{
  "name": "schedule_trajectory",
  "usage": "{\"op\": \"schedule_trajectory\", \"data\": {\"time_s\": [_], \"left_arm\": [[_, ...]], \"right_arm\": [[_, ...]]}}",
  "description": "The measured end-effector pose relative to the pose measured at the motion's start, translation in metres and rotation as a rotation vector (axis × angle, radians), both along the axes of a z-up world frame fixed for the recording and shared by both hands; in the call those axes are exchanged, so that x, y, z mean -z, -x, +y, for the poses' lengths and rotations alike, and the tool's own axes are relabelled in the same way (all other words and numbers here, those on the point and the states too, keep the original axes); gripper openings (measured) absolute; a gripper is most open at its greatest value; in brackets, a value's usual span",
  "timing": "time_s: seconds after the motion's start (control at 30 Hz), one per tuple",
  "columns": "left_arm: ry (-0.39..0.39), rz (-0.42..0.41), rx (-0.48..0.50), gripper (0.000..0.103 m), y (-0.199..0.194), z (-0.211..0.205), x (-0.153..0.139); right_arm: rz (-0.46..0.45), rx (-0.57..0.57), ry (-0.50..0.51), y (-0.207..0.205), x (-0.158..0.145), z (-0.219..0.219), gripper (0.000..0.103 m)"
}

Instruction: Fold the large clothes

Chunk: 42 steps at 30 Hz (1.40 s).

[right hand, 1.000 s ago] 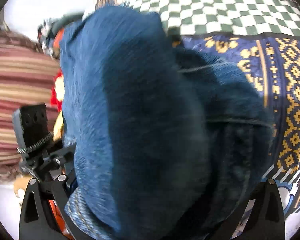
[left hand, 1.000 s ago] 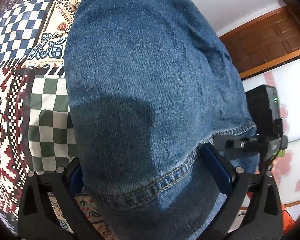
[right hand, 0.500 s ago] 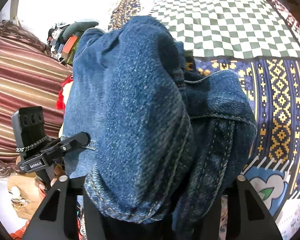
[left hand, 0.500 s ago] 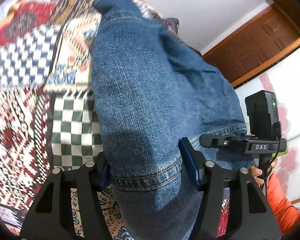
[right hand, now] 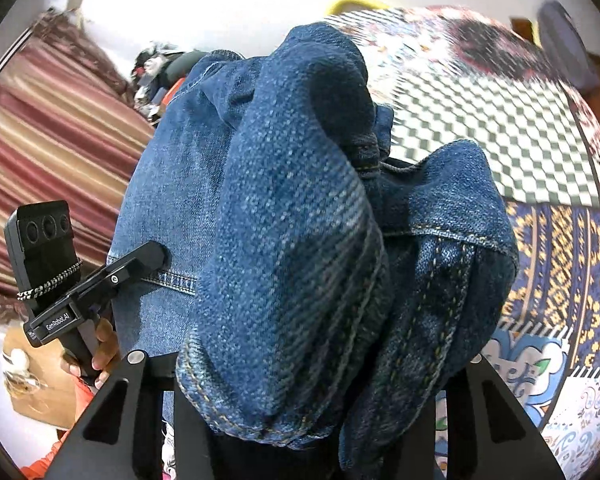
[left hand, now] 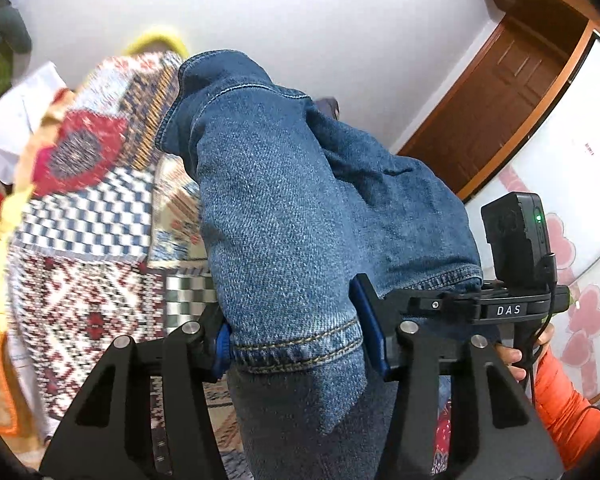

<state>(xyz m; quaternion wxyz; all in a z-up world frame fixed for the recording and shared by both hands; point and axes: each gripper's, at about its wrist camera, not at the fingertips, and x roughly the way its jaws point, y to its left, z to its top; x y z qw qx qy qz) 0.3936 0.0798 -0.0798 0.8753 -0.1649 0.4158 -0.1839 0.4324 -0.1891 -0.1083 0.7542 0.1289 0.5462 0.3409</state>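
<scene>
Left gripper (left hand: 296,340), right gripper (right hand: 312,400) closing, pinching denim garment (left hand: 300,216)

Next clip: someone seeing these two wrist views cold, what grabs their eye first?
The blue jeans fill the middle of both views, bunched thick between each gripper's fingers. The left gripper is closing on a stitched hem; the right gripper is closing on a thicker wad of folds. Behind lies a loud patchwork bedspread, checks and red diamonds.

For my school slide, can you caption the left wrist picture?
Left gripper closing on blue jeans.
</scene>
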Motion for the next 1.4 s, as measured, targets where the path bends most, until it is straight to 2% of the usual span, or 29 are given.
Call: {"op": "schedule_trajectory", "data": {"time_s": [0.07,0.17,0.37,0.6,0.77,0.83,1.03,1.2,1.3,1.4], "left_arm": [[-0.004,-0.018,-0.022,0.053,0.010,0.013,-0.013],[-0.016,-0.024,-0.051,0.053,0.019,0.037,-0.016],[-0.029,0.014,-0.119,0.053,0.042,0.086,-0.009],[-0.005,0.100,-0.174,0.053,0.055,0.142,0.043],[0.036,0.209,-0.204,0.053,0.051,0.171,0.102],[0.037,0.236,-0.205,0.053,0.048,0.175,0.120],[0.082,0.280,-0.196,0.057,0.050,0.187,0.156],[0.038,0.297,-0.209,0.063,0.060,0.184,0.177],[-0.013,0.296,-0.220,0.066,0.067,0.178,0.172],[-0.096,0.288,-0.234,0.066,0.072,0.169,0.159]], "right_arm": [[-0.017,-0.018,-0.006,0.007,-0.010,0.016,0.043],[-0.020,-0.041,-0.012,0.014,-0.013,0.042,0.043],[0.034,-0.089,-0.014,0.027,0.010,0.100,0.043],[0.129,-0.138,0.024,0.027,0.060,0.161,0.043],[0.220,-0.161,0.085,0.018,0.111,0.192,0.042],[0.226,-0.169,0.106,0.016,0.125,0.199,0.042],[0.188,-0.206,0.129,0.014,0.133,0.202,0.046],[0.144,-0.234,0.171,0.018,0.131,0.217,0.055],[0.114,-0.244,0.227,0.021,0.129,0.219,0.064],[0.109,-0.253,0.234,0.023,0.124,0.217,0.066]]}}
